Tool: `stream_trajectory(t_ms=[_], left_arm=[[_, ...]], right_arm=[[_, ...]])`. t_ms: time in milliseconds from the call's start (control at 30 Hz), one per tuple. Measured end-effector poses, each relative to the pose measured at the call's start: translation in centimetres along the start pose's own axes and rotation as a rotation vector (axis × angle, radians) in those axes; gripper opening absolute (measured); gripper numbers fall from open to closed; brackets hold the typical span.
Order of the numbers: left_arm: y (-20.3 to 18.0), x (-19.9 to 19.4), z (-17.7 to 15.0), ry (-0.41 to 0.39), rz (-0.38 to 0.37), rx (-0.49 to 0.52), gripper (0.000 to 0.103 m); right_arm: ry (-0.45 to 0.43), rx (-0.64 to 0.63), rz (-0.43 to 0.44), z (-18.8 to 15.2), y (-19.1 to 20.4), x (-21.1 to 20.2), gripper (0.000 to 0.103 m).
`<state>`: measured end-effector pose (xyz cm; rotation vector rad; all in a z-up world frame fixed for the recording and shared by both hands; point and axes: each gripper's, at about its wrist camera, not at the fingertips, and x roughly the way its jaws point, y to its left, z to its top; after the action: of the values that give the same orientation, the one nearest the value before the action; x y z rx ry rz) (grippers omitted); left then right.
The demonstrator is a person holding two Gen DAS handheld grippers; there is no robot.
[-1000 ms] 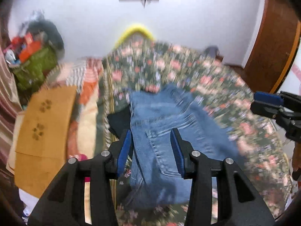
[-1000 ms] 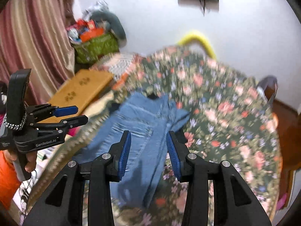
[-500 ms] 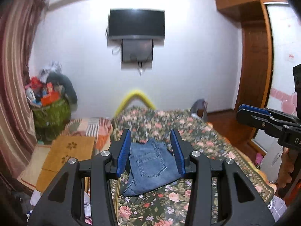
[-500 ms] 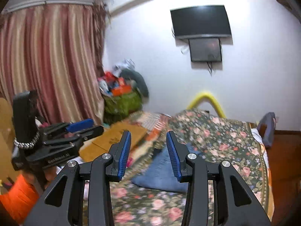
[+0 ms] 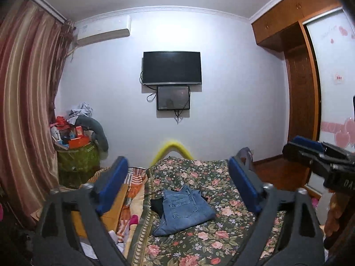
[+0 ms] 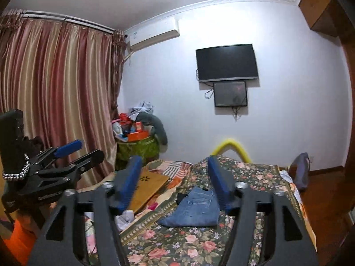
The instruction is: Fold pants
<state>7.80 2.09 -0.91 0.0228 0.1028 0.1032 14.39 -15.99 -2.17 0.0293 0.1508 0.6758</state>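
Note:
Blue jeans [image 5: 185, 208] lie folded in a compact pile on the floral bedspread [image 5: 213, 243], back pocket up; in the right wrist view the jeans [image 6: 196, 210] sit mid-bed. My left gripper [image 5: 177, 166] is held well back from them and above the bed, jaws opening wide, with nothing between the pads. My right gripper [image 6: 174, 161] is likewise back and raised, jaws opening, also empty. Each gripper shows in the other's view: the right gripper [image 5: 292, 147] at the right edge, the left gripper [image 6: 88, 148] at the left.
A black garment [image 5: 156, 205] pokes out under the jeans' left side. A flat cardboard box [image 6: 148, 186] and loose cloths lie left of the bedspread. A green basket of clutter [image 5: 77, 155], curtains [image 6: 55, 99] and a wardrobe [image 5: 301, 88] ring the bed.
Both grippers have pulled back and up from the jeans and tilted toward level. Both sets of jaws have widened. The jeans stay folded on the bed.

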Motion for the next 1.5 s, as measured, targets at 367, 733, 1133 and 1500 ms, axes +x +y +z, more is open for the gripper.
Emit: stream_trajectory(t_ms=[367,733,1133,1500], left_arm=[[1.3,-1.0,-0.6,-0.010,0.003,-0.037,0.102],[1.3,-0.5,-1.6,0.013,0.003,-0.043,0.103],[1.2,0.2,-2.1,0.028,-0.019,-0.047,0.103],[1.4,0.4,-2.4,0.043,-0.030,-0.046,0.103]], right_arm=[[-0.044,-0.022,-0.097,-0.4,1.4,-0.5,0.103],[-0.032,0.013,-0.104,-1.3,0.7,-0.7,0.103],[-0.013,0.018,-0.111,-1.8,0.6,-1.0,0.103],[0.009,0.028,-0.117,-1.8,0.4,-0.9,0.103]])
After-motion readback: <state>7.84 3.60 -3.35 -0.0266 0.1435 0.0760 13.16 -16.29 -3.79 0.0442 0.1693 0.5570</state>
